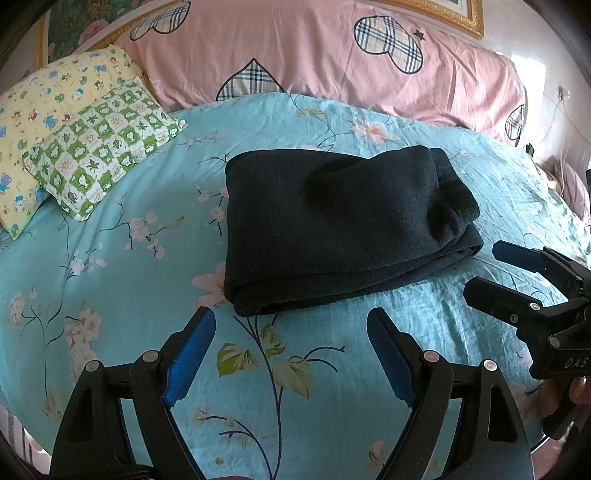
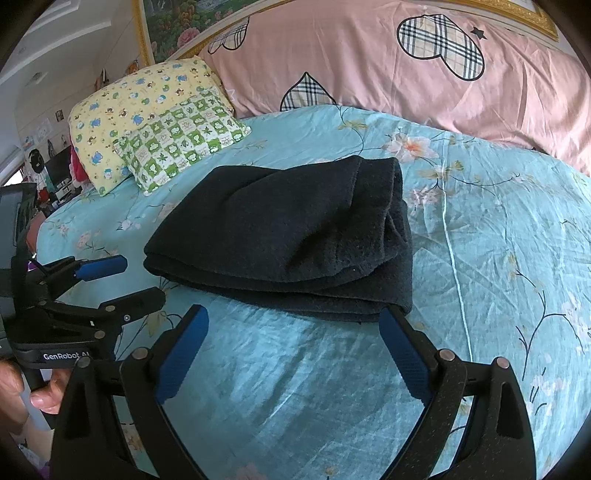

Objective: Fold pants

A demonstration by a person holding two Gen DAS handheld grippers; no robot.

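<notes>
The dark navy pants (image 1: pixel 340 229) lie folded in a thick rectangular bundle on the turquoise floral bedsheet (image 1: pixel 110 266); they also show in the right wrist view (image 2: pixel 288 236). My left gripper (image 1: pixel 291 321) is open and empty, just short of the bundle's near edge. My right gripper (image 2: pixel 293 319) is open and empty, its right fingertip (image 2: pixel 391 321) close to the bundle's near right corner. The right gripper shows in the left wrist view (image 1: pixel 484 269) beside the bundle; the left gripper shows in the right wrist view (image 2: pixel 140 280) at left.
Two small pillows, one yellow (image 1: pixel 40 110) and one green checked (image 1: pixel 99 147), lie at the far left. A pink duvet with plaid hearts (image 1: pixel 332 55) runs along the head of the bed. A gold picture frame (image 2: pixel 532 14) hangs behind.
</notes>
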